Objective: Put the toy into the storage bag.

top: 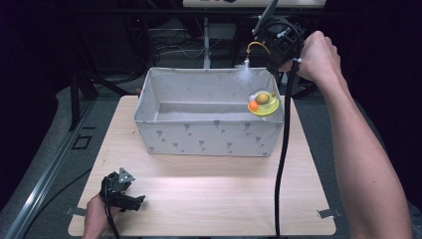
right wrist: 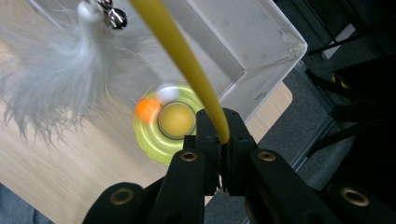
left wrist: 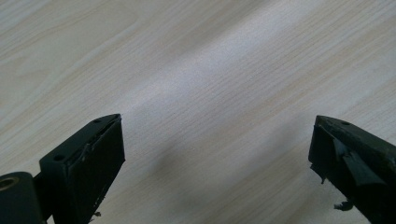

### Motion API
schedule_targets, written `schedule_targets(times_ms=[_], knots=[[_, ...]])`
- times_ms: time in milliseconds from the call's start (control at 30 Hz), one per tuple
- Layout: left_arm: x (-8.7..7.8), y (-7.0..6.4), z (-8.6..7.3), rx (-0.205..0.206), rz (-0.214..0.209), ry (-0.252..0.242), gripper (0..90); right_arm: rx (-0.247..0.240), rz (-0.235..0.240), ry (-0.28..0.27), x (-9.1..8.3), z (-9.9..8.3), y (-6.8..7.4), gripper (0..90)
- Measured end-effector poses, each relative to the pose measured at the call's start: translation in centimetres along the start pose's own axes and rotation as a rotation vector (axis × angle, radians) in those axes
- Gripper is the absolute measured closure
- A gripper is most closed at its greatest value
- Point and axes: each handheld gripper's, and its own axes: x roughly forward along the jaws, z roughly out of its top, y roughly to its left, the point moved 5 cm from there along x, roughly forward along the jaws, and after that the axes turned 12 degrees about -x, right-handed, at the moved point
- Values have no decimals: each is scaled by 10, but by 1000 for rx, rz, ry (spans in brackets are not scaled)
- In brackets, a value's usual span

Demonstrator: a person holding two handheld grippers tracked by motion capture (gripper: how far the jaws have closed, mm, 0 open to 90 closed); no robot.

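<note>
I see the right gripper (right wrist: pixel 219 135) pinching the cat toy's yellow wand (right wrist: pixel 180 53), toy (top: pixel 263 102) dangling above the fabric bin's (top: pixel 209 137) far-right corner. Left gripper (top: pixel 130 198) spread wide, empty, near-left on the table (top: pixel 209 194).

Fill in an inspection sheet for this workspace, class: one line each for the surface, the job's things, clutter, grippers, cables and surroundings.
Surface: light wooden table, bare apart from the box and the left gripper.
Job's things: cat toy with a yellow-green base, orange ball, white feather and yellow stalk, hanging over the right end of the grey fabric box.
Clutter: nothing seen.
Grippers: right gripper is shut on the toy's yellow stalk, raised above the box; left gripper is open, low over the table's near left corner.
Cables: black cable trails from the right gripper across the table's right side.
Surroundings: dark room, metal frame legs and grey floor around the table.
</note>
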Motion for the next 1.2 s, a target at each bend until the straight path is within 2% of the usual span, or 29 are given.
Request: schedule_targets(times_ms=[567,900,1200], knots=[[0,0,0,3,6,6,44,53,3,-11,22,4,-15,875],[0,0,0,3,2,4,43,84,31,20,53,-2,-20,875],[0,-1,0,3,1,4,43,96,61,41,82,-10,-16,875]])
